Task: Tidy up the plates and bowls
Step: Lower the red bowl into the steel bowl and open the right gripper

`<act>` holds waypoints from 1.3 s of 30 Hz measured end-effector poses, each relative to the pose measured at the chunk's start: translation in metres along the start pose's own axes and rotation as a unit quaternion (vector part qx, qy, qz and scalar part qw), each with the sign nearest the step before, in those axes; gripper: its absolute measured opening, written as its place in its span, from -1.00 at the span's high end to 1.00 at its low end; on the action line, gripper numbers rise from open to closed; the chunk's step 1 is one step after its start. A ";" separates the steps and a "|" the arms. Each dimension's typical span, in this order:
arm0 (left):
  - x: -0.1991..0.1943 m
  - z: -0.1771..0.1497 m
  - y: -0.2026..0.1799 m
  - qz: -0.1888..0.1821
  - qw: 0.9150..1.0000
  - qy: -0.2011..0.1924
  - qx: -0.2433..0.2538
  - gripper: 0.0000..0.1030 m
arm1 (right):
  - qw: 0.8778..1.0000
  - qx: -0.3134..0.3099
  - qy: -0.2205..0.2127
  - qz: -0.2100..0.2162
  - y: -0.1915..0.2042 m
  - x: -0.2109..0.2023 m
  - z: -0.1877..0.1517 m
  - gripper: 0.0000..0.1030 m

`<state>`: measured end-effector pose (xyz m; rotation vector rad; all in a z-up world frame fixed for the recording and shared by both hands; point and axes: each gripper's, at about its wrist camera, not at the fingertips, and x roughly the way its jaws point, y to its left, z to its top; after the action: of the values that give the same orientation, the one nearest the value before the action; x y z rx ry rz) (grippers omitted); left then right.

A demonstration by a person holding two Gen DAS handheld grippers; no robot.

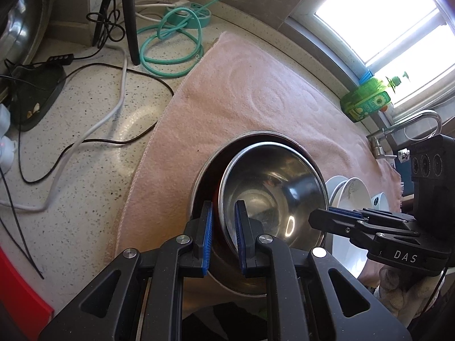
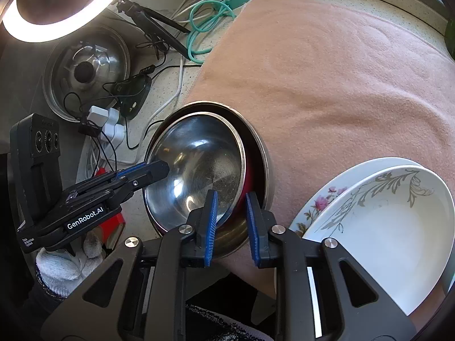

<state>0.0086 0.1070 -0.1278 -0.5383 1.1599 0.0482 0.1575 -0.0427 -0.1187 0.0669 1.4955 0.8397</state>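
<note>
A small steel bowl (image 1: 270,190) sits tilted inside a larger steel bowl (image 1: 204,170) with a red inner wall, on a pink towel (image 1: 241,91). My left gripper (image 1: 224,238) straddles the near rim of the small bowl, one pad on each side of it. In the right wrist view my right gripper (image 2: 231,224) straddles the near rims of both bowls (image 2: 199,170), with a gap at the pads. White floral bowls (image 2: 384,221) lie stacked at the right; they also show in the left wrist view (image 1: 352,193).
Cables and a green cord (image 1: 170,42) lie on the speckled counter (image 1: 85,142) left of the towel. A pot lid (image 2: 85,68) and a ring light (image 2: 57,5) are at far left. A green bottle (image 1: 366,99) and a tap (image 1: 403,125) stand by the window.
</note>
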 end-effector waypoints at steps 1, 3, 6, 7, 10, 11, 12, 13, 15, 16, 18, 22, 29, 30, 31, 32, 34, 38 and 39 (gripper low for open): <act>0.000 0.000 -0.001 0.001 1.000 0.001 0.000 0.75 | 1.000 -0.002 0.000 0.000 0.001 0.000 0.000 0.43; 0.000 0.000 -0.001 0.002 1.000 0.002 0.002 0.74 | 1.000 -0.006 -0.001 -0.002 0.002 0.000 0.000 0.39; 0.000 0.000 -0.001 0.003 1.000 0.002 0.001 0.74 | 1.000 -0.006 0.000 -0.002 0.003 0.000 0.000 0.38; 0.001 0.000 -0.001 0.004 1.000 0.003 0.002 0.74 | 1.000 -0.006 0.000 -0.001 0.003 0.000 0.000 0.38; 0.000 0.000 0.000 0.003 1.000 0.004 0.002 0.74 | 1.000 -0.010 -0.001 -0.003 0.004 0.000 -0.001 0.38; 0.000 0.000 0.000 0.004 1.000 0.004 0.004 0.74 | 1.000 -0.011 0.000 -0.005 0.005 0.000 -0.001 0.38; 0.000 -0.001 -0.001 0.005 1.000 0.004 0.006 0.74 | 1.000 -0.012 -0.001 -0.008 0.006 0.000 -0.001 0.38; 0.000 -0.001 -0.001 0.006 1.000 0.005 0.007 0.74 | 1.000 -0.015 -0.003 -0.011 0.007 0.000 -0.002 0.38; -0.001 -0.002 -0.002 0.007 1.000 0.005 0.010 0.74 | 1.000 -0.024 -0.008 -0.018 0.010 -0.001 -0.003 0.40; -0.001 -0.003 -0.001 0.007 1.000 0.005 0.010 0.74 | 0.999 -0.028 -0.011 -0.025 0.011 0.000 -0.003 0.43; -0.001 -0.003 0.000 0.006 1.000 0.007 0.009 0.74 | 0.998 -0.036 -0.017 -0.043 0.014 0.000 -0.005 0.59; -0.001 -0.005 0.000 0.009 1.000 0.010 0.015 0.74 | 0.997 -0.046 -0.027 -0.060 0.017 0.000 -0.007 0.67; -0.003 -0.009 -0.003 0.010 1.000 0.010 0.023 0.73 | 0.990 -0.086 -0.045 -0.099 0.027 0.002 -0.007 0.68; -0.003 -0.010 -0.003 0.009 1.000 0.009 0.023 0.73 | 0.989 -0.092 -0.046 -0.103 0.028 0.002 -0.008 0.68; -0.004 -0.011 -0.003 0.008 1.000 0.010 0.021 0.71 | 0.988 -0.096 -0.047 -0.108 0.028 0.003 -0.007 0.68; -0.004 -0.011 -0.002 0.004 1.000 0.011 0.019 0.64 | 0.987 -0.102 -0.049 -0.114 0.029 0.004 -0.007 0.68; -0.005 -0.012 -0.002 -0.002 1.000 0.014 0.017 0.63 | 0.985 -0.111 -0.044 -0.123 0.030 0.006 -0.007 0.68; -0.008 -0.014 -0.003 -0.004 1.000 0.013 0.018 0.63 | 0.986 -0.110 -0.048 -0.119 0.028 0.004 -0.007 0.68; -0.009 -0.015 -0.002 -0.005 1.000 0.012 0.017 0.63 | 0.986 -0.109 -0.051 -0.119 0.028 0.003 -0.007 0.67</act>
<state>-0.0069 0.1007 -0.1233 -0.5165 1.1794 0.0140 0.1385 -0.0238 -0.1074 -0.2243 1.2790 0.7889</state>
